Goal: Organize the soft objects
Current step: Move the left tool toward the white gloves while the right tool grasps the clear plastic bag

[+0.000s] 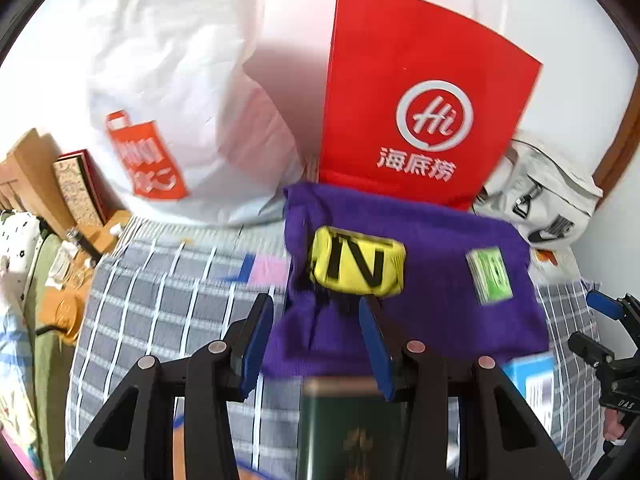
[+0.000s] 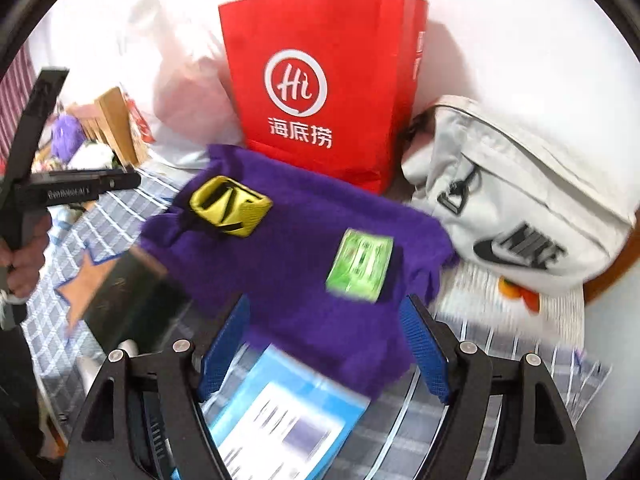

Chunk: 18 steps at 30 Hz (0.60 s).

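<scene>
A red paper bag [image 2: 320,80] stood behind the purple cloth [image 2: 296,248], which lay spread on the checked bedding [image 1: 168,312] carrying a yellow pouch [image 1: 358,266] and green packet [image 2: 359,265]. Both the left gripper [image 1: 316,334] and right gripper [image 2: 326,346] hovered over its near edge, jaws apart, holding nothing.

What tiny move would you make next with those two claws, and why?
Probably lift the yellow pouch off the purple cloth with the left gripper: its open fingers sit just before the pouch, and the pouch and green packet weigh the cloth down.
</scene>
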Available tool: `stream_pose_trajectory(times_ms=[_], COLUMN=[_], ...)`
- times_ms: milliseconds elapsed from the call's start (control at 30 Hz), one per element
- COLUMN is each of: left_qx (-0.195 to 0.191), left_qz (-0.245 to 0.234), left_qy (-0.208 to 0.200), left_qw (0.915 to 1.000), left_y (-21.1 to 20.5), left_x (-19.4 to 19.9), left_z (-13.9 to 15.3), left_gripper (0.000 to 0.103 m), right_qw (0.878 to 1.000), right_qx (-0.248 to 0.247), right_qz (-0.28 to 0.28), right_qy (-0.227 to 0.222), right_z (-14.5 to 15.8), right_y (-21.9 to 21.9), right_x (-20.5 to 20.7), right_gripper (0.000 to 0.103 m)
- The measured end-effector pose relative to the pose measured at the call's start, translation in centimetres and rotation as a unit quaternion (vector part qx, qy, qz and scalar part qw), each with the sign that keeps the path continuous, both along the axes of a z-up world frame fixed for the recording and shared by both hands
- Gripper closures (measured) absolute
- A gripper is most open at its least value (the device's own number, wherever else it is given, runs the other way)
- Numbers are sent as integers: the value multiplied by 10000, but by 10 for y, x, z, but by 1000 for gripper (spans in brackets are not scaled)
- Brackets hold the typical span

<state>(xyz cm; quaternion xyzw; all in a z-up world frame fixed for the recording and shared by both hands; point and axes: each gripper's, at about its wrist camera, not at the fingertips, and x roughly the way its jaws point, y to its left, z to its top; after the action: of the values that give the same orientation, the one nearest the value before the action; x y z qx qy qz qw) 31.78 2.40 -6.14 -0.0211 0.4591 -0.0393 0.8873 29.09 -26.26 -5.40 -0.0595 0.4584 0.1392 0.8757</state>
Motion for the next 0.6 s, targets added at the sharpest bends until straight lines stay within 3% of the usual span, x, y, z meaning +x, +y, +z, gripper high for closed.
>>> stream_pose_trajectory(times_ms=[600], left_qx=[-231], left_qz=[-117], left_qy=[6], left_qw=[9997], left_y=[-1], left_x=[-128], left_z=[-9], left_gripper=[60], right_qw=[9983], right_qx=[525], right_qz=[-171], right_qy=[-187], right_z=[-11], right_y=[7], right_x=[-144], right_gripper=[26])
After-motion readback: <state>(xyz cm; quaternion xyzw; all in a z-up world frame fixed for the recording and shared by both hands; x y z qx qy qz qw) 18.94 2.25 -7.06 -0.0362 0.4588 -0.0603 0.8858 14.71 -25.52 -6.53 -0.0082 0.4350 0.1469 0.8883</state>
